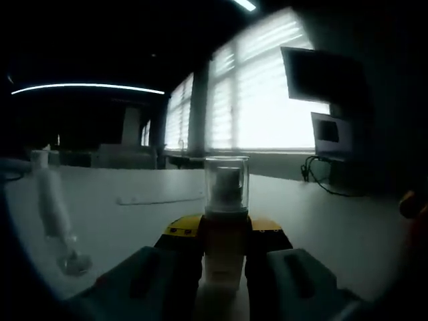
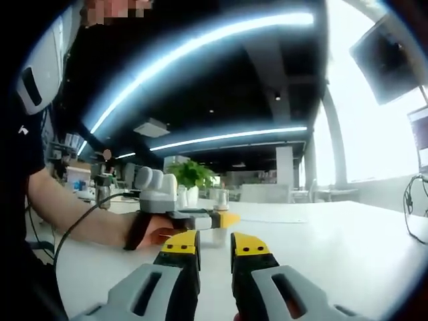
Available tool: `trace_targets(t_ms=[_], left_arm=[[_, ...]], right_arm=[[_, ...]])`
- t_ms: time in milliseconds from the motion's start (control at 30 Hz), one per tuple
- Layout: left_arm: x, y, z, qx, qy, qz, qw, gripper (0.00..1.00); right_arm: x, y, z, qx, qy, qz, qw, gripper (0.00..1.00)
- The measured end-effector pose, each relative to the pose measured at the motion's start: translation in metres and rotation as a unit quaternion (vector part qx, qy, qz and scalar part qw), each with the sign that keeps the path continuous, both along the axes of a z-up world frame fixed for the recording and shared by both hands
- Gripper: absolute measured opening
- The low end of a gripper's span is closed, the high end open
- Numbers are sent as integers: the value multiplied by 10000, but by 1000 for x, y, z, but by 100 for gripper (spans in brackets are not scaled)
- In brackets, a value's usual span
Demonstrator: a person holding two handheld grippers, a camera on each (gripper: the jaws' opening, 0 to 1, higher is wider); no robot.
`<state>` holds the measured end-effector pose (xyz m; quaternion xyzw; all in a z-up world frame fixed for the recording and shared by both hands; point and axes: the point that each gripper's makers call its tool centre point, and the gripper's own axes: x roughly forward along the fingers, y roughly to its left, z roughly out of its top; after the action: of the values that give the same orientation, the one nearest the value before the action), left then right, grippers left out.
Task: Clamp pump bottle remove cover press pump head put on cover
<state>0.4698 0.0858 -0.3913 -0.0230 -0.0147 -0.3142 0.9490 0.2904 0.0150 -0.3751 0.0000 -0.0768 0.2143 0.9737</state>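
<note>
White table top (image 1: 134, 221) serves as landmark. In the left gripper view its far edge runs below bright blinded windows (image 1: 261, 100); broad bare surface lies on both sides of the bottle. A clear slender object (image 1: 53, 207) stands on the table off to one side of the bottle, apart from it; identity unclear. A thin pale strip (image 1: 157, 199) lies flat on the table behind the bottle. A dark cable (image 1: 328, 180) trails on the table near the far edge, below a dark monitor (image 1: 324, 73).

Left gripper (image 1: 224, 254): jaws drawn in on the pump bottle (image 1: 226, 261), yellow-tipped pads pressed against its body on both sides. Bottle upright on or just above the table; base hidden between the jaws. Clear cover (image 1: 226, 184) sits on top, pump head visible through it.

Right gripper (image 2: 212, 257): yellow-tipped jaws nearly together, only a narrow gap between them, nothing in it. It hangs over bare table (image 2: 348, 261), well apart from the left gripper (image 2: 200, 219), which comes into this view from the left, held by a hand (image 2: 157, 234). The small cover (image 2: 219, 198) shows above its tips, too small for detail. A green plant (image 2: 190, 175) stands beyond the table's far edge.
</note>
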Motion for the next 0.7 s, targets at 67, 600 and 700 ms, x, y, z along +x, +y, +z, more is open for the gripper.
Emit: trace_targets(t_ms=[67, 600, 700], left_arm=[[-3, -2, 1, 103, -89, -94, 9999, 14], [-8, -2, -1, 103, -46, -165, 9998, 14], [-8, -2, -1, 108, -17, -179, 9998, 14]], right_arm=[[0, 0, 1, 18, -6, -3, 10000, 13], [1, 0, -2, -94, -8, -33, 9999, 13], [1, 0, -3, -109, -2, -37, 9999, 13]])
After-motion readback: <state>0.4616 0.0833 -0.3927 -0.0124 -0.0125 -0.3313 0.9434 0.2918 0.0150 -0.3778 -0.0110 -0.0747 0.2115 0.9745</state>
